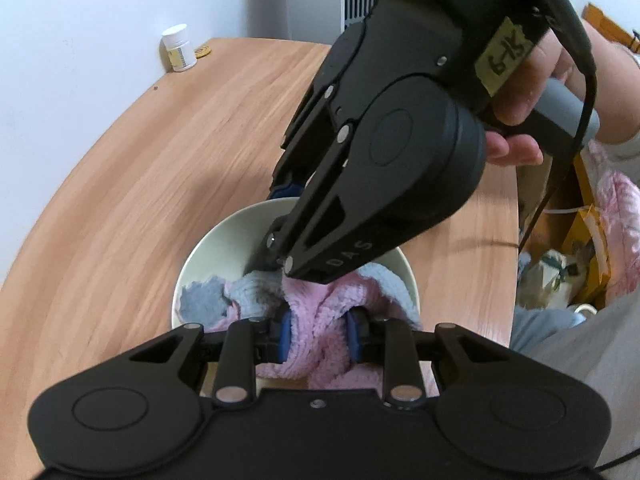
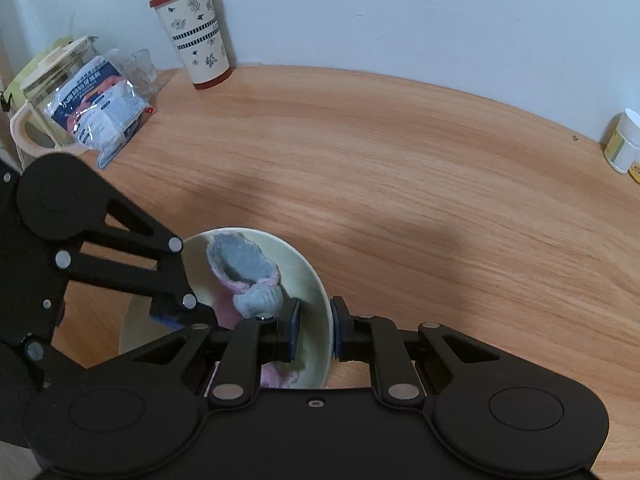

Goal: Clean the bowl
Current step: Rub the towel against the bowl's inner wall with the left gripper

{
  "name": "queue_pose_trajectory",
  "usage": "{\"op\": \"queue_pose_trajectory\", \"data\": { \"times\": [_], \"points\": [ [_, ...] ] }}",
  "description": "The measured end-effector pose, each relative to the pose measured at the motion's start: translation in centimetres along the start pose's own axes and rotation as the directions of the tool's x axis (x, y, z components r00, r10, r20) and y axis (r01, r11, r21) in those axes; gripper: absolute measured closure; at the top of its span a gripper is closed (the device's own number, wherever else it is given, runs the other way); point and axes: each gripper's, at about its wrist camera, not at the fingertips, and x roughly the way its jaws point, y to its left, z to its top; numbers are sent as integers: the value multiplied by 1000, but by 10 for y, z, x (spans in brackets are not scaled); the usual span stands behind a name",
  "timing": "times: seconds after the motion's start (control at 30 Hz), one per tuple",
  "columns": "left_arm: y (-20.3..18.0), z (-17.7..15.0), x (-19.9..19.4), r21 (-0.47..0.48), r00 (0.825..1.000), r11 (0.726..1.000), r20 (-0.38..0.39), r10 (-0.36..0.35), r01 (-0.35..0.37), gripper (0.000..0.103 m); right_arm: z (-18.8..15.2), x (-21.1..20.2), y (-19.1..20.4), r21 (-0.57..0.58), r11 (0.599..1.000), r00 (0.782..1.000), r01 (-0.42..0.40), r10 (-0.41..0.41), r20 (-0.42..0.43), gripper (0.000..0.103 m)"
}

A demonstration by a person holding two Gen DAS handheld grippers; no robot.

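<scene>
The pale bowl sits on the tabletop; the right gripper has its jaws clamped on the bowl's rim to steady it; the left gripper, jaws pinching the pink-and-grey cloth, presses it inside the bowl, apparently to wipe.

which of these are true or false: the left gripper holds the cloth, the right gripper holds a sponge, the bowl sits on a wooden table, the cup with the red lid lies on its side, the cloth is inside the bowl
1. The left gripper holds the cloth. True.
2. The right gripper holds a sponge. False: it clamps the rim of the bowl, one finger inside and one outside.
3. The bowl sits on a wooden table. True.
4. The cup with the red lid lies on its side. False: it stands upright by the wall.
5. The cloth is inside the bowl. True.
</scene>
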Motion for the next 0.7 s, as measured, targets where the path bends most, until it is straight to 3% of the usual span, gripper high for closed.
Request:
{"op": "queue_pose_trajectory", "data": {
  "times": [0.2,0.7],
  "points": [
    [9,2,1,13,998,1000,-69,-3,4,77,0,2,0,-14,1000,1000,-5,4,-25,86],
    [5,-6,-25,114,972,985,-182,149,-129,77,-3,-2,12,-80,997,999,-11,7,-47,86]
  ]
}}
